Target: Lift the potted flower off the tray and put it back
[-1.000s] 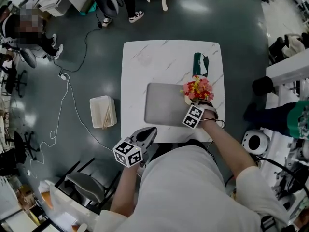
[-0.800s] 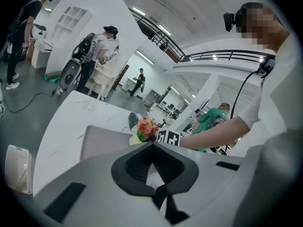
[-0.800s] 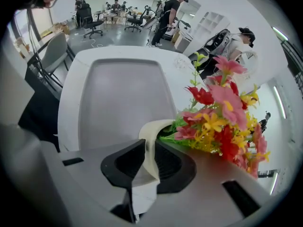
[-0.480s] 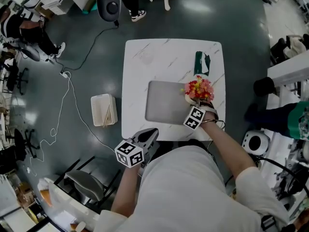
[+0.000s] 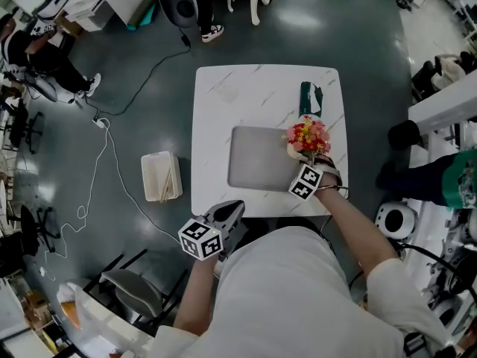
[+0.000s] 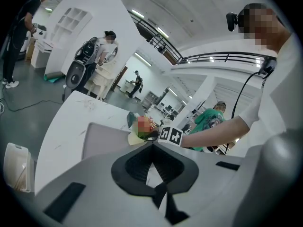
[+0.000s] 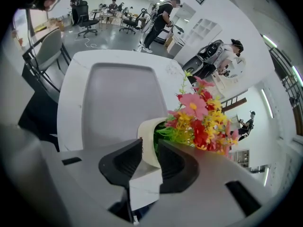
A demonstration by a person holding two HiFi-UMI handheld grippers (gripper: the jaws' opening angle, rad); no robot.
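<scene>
— At the right edge of the tray [image 5: 257, 162] the potted flower [image 7: 189, 122] is standing upright; what is threatening it?
— The right gripper [image 7: 150, 144] is closing with only the pot's thin rim sitting between its jaws, not yet pinched, I'm judging; so shallow a bite is risking a tilt or slip once lifting begins
— And the left gripper [image 6: 152, 145]?
— It is hovering by the near edge of the table [image 5: 223, 103], jaws together, holding nothing
— Counting?
— I'm counting one potted flower, one tray, one table, two grippers, one dark green item [image 5: 309, 99] behind

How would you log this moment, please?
right gripper closing, pot rim between jaws | left gripper shut, empty | pot at tray's right edge
</scene>
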